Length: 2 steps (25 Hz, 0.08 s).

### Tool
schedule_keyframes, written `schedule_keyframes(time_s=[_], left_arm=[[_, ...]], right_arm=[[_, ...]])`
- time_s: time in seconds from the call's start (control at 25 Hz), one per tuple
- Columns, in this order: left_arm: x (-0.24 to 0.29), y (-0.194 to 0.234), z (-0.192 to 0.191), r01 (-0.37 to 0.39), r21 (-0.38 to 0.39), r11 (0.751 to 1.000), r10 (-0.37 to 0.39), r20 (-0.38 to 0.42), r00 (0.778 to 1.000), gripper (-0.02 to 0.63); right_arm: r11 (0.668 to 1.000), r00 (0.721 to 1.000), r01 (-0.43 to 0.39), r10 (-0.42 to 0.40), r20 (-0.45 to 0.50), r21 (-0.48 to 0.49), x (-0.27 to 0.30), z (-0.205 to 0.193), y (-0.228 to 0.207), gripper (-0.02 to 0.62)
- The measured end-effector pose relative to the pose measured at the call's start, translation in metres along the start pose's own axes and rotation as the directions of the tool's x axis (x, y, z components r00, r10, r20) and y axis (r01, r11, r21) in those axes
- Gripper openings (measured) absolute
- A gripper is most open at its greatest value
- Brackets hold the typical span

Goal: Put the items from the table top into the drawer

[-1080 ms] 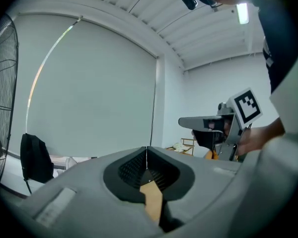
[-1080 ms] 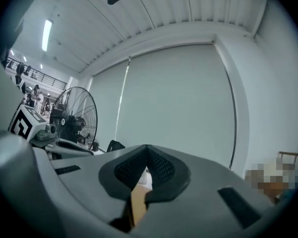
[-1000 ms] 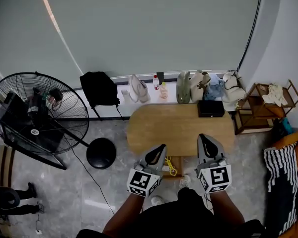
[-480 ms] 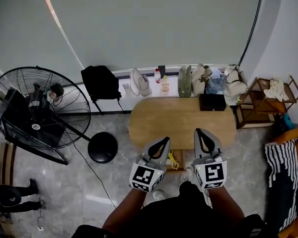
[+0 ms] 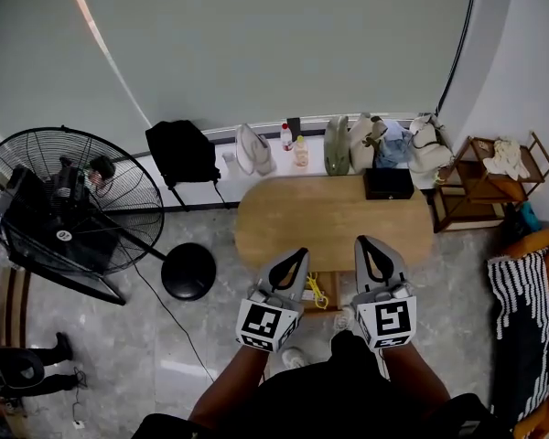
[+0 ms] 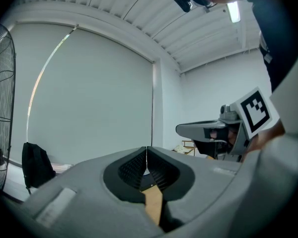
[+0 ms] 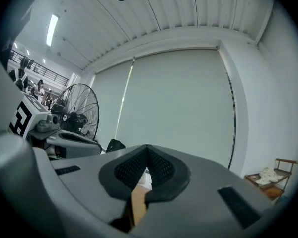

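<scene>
left hand-held gripper (image 6: 147, 148): jaws together, tips meeting, nothing between them; held level, aimed across the surface.
right hand-held gripper (image 7: 147, 147): jaws together too, nothing clamped; level, roughly parallel to the left one.
spacing: in the head view the two sit side by side and apart, marker cubes toward the person, tips over the near rim of the surface. Each one shows at the edge of the other's gripper view.
forearms (image 5: 229, 391): both come in from the bottom of the head view, one behind each cube.
surface (image 5: 334, 218): oval wooden top, mostly bare.
black box (image 5: 389, 183): on the far right corner of the surface, well apart from both grippers.
yellow cord (image 5: 317, 291): just below the near rim, between the two grippers, beside a small wooden part. Cannot tell whether that part is the drawer.
ledge (image 5: 221, 167): runs along the wall behind the surface.
bags (image 5: 366, 149): in a row on the ledge.
bottles (image 5: 300, 152): two small ones, among the bags.
black backpack (image 5: 181, 158): left end of the ledge.
fan (image 5: 69, 210): large floor fan at far left, round base on the floor.
wooden shelf (image 5: 480, 195): just right of the surface, light cloth on top.
striped cushion (image 5: 517, 323): right edge.
</scene>
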<state>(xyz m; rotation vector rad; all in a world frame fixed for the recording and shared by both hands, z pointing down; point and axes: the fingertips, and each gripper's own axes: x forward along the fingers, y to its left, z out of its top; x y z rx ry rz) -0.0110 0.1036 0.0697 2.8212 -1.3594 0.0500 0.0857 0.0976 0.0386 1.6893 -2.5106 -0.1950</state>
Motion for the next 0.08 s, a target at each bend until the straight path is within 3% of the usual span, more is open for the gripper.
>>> schedule_keyframes(time_s=[0.08], left_arm=[[-0.0003,-0.0023,0.0006,-0.005,-0.001,1.0,0.005,0.002,1.0,0.017]], right_arm=[[1.0,1.0,0.001,-0.001,0.0,-0.002,-0.0025,-0.0011,-0.0026,-0.003]])
